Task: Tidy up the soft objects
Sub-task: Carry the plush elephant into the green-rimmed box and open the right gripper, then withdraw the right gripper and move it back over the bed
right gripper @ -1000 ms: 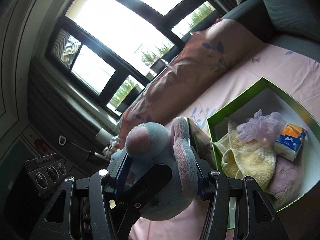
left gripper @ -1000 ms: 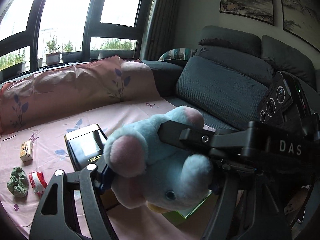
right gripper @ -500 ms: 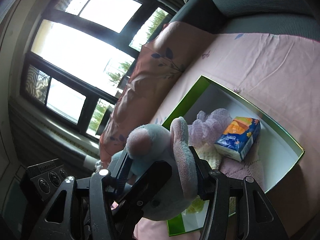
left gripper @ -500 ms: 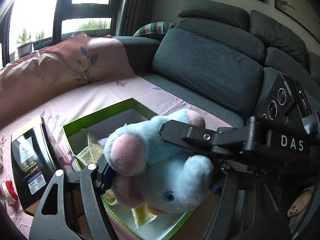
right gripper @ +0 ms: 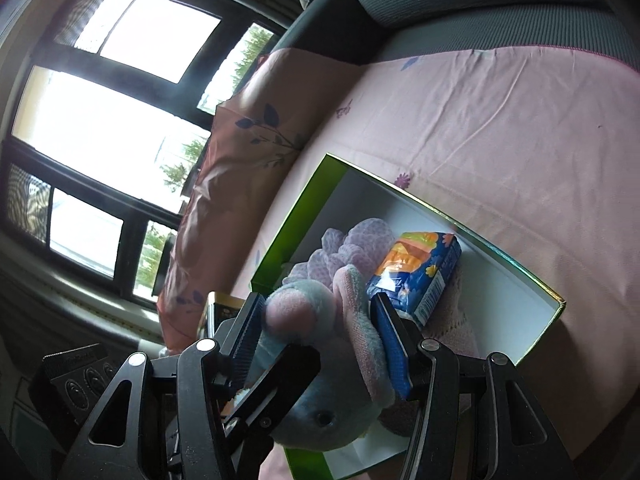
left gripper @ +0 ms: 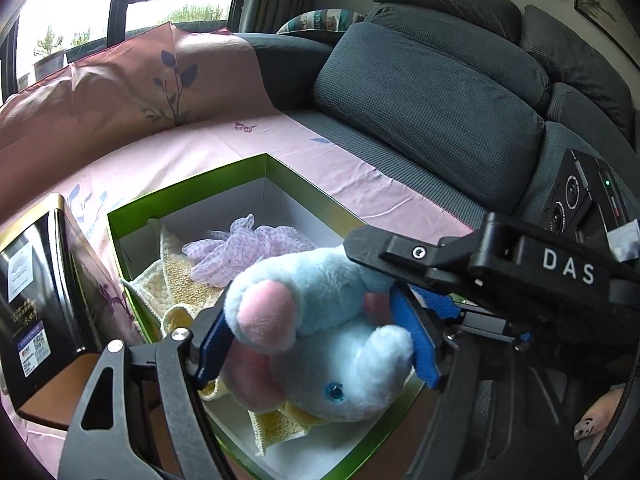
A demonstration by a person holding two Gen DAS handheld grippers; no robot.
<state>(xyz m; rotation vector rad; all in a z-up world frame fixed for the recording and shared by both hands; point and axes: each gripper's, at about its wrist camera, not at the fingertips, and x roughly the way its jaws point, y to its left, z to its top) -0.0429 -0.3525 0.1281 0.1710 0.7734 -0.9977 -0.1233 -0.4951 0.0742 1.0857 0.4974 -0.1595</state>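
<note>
A light-blue plush toy with pink ears hangs low over the open green box, its underside on the yellow knitted cloth. My left gripper has its blue pads on the toy's ear and paw; its jaws are opening with the toy still between them. My right gripper is shut on the plush toy at its head and ear, and its black finger crosses over the toy. In the green box lie a purple mesh puff and a blue-orange tissue pack.
A black tin box stands against the green box's left side. The pink flowered sheet covers the seat, with grey sofa cushions behind. A person's finger shows at the lower right. Windows lie to the left.
Both grippers carried the plush toy from above the black tin to over the green box and lowered it. The left gripper's blue pads show more than before.
</note>
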